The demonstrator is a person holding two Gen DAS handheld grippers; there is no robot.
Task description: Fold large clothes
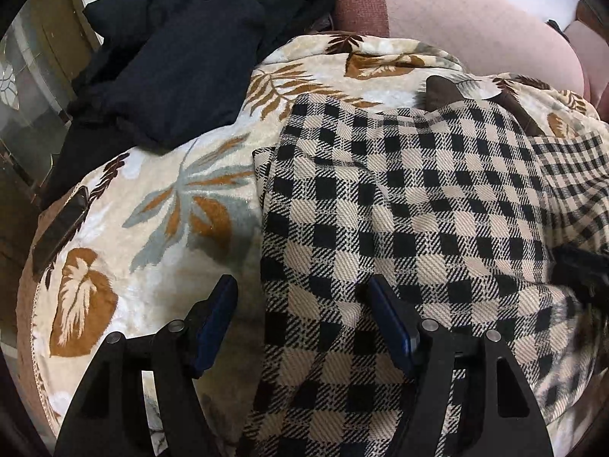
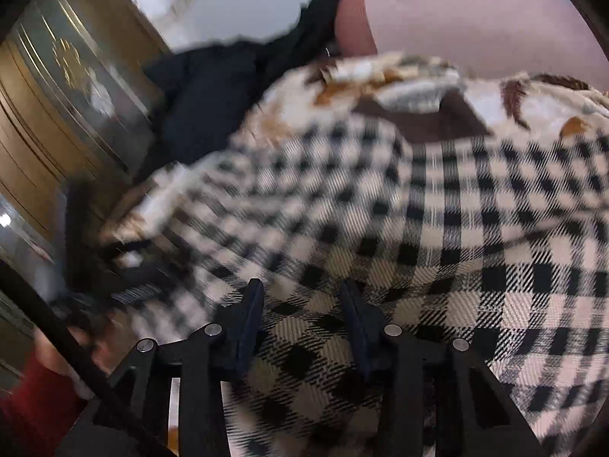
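A large black-and-cream checked garment lies spread on a leaf-patterned blanket. My left gripper is open above the garment's left edge, one finger over the blanket and one over the cloth, holding nothing. In the right wrist view the same checked garment fills the frame, blurred by motion. My right gripper is open just above the cloth, empty. The right gripper's dark body shows at the right edge of the left wrist view.
A pile of black clothes lies at the back left of the blanket. A dark phone rests at the blanket's left edge. A pink sofa back stands behind. A wooden cabinet with glass is on the left.
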